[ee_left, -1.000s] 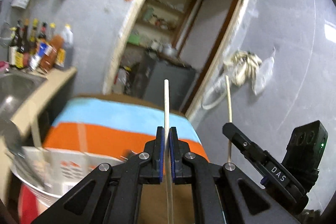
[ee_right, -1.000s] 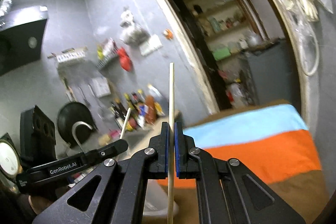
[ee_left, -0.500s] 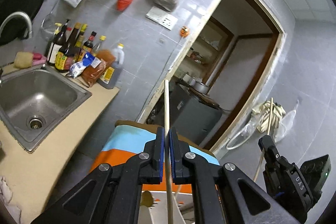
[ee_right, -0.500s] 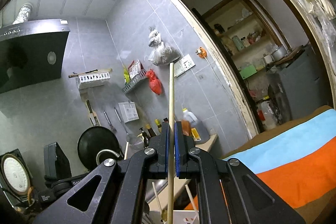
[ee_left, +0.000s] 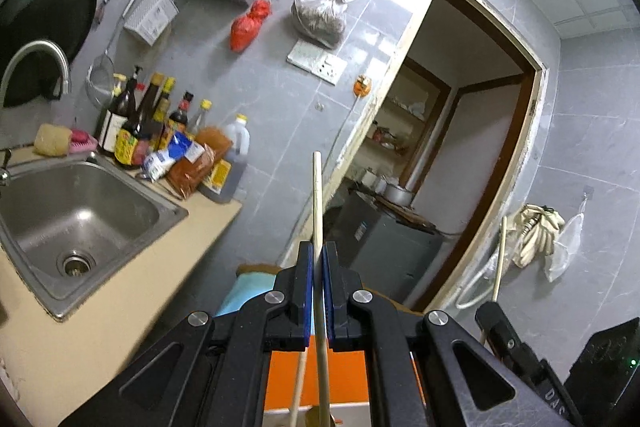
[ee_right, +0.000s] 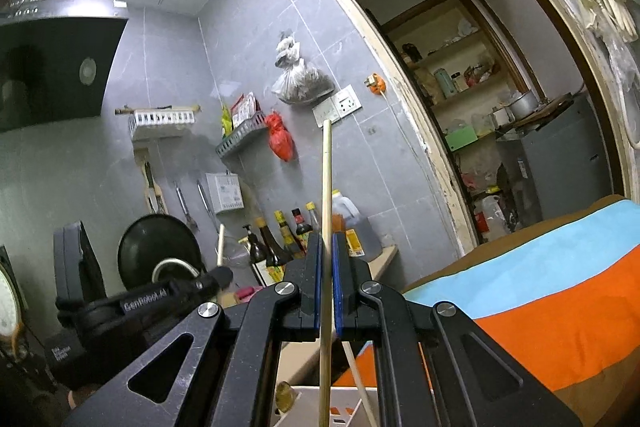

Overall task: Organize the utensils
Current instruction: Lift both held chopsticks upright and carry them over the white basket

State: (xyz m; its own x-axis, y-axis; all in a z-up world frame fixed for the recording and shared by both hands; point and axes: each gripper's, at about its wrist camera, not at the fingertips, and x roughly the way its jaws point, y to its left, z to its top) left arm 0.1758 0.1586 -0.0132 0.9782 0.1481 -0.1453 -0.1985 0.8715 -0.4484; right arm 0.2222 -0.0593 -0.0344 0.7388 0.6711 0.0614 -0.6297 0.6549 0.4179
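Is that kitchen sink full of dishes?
No, the sink is empty in the left wrist view; only its bare steel basin and drain show.

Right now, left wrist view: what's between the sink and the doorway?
Left wrist view: a cluster of sauce bottles and packets on the counter between sink and doorway.

Matt wooden chopstick (ee_left: pixel 317 211), brushed metal sink (ee_left: pixel 80 211), glossy grey wall tiles (ee_left: pixel 280 99).
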